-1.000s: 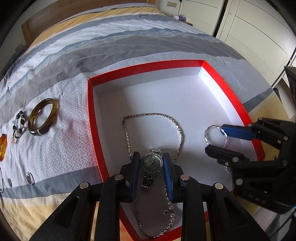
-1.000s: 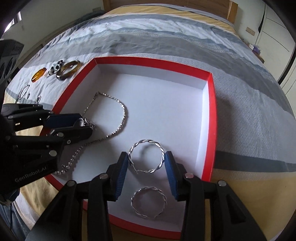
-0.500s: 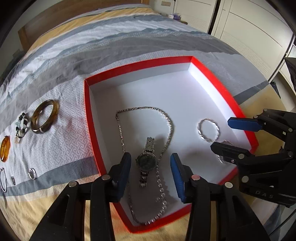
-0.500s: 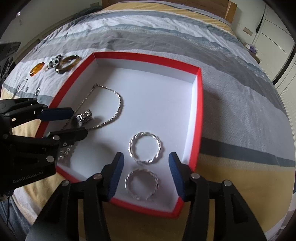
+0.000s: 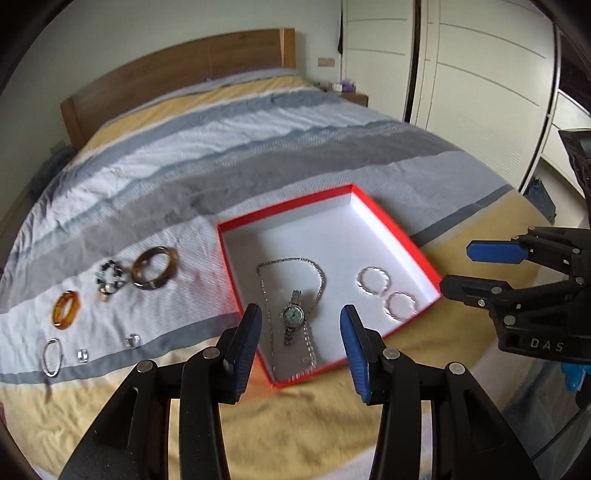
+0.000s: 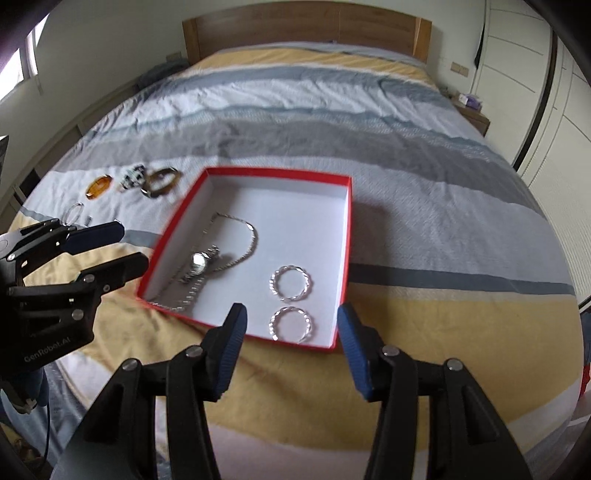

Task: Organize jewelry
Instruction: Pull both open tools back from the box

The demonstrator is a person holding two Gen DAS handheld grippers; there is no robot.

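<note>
A red box [image 5: 284, 206] with a white inside lies on the striped bedspread. In it are a silver watch [image 5: 292, 315], a silver necklace [image 5: 288, 262] looped around it, and two twisted silver bangles [image 5: 359, 280] [image 5: 387, 306] side by side. My left gripper [image 5: 300, 312] hangs open above the box's near edge, nothing between its fingers. My right gripper [image 6: 291, 310] is open and empty too, above the near rim [image 6: 295, 341] by the bangles [image 6: 273, 282]. To the left of the box lie a brown bangle [image 5: 171, 260], a beaded bracelet [image 5: 109, 280] and an amber bangle [image 5: 59, 317].
A silver oval loop [image 5: 46, 356] and two small silver rings [image 5: 132, 339] [image 5: 83, 355] lie on the bedspread nearer the bed's front edge. A wooden headboard [image 6: 306, 26] stands at the far end. White wardrobe doors [image 5: 480, 92] line the right side.
Both grippers opened off the watch and the bangle, then rose and pulled back from the box. The watch and both bangles stay in the box.
</note>
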